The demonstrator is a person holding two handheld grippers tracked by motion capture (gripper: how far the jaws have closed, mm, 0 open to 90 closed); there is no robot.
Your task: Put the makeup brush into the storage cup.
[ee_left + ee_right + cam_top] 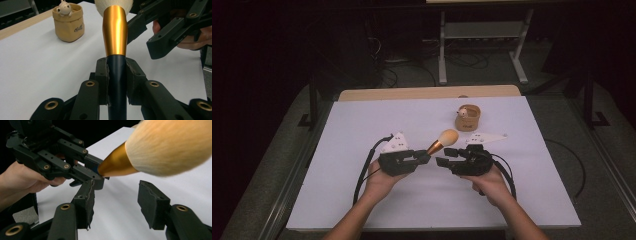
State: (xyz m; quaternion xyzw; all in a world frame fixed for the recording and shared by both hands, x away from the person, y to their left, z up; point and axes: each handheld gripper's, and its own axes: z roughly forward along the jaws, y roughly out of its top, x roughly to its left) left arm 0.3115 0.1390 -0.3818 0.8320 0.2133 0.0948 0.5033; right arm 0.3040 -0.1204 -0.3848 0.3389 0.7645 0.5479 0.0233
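One makeup brush [115, 32] is in hand: a dark navy handle, a gold metal ferrule and a cream, tan-tipped head of bristles. It is held above the white table [362, 200], clear of the surface, pointing up and away toward the right gripper. The left gripper [117, 75] is clenched on the dark handle, its two pads pressed against either side just below the gold ferrule.

The right gripper [117, 202] is released: its two pads stand apart beneath the ferrule and bristle head, with white table showing between them, and neither pad touches the brush. In the high view the right gripper [447, 159] sits just right of the left gripper [419, 158], the brush [443, 140] rising between them. There are two grippers, one in each of the person's two hands, each with a black cable trailing back and a grey three-cornered plate on top.

Farther back on the table stands one small tan pouch-shaped holder [68, 23] with one small pale animal figurine [64, 7] peeking over its rim. The holder carries a short dark word in script on its front; it is too small and slanted to read. Beyond the table's wooden far edge, the white legs of another stand [482, 45] rise from the dark floor.
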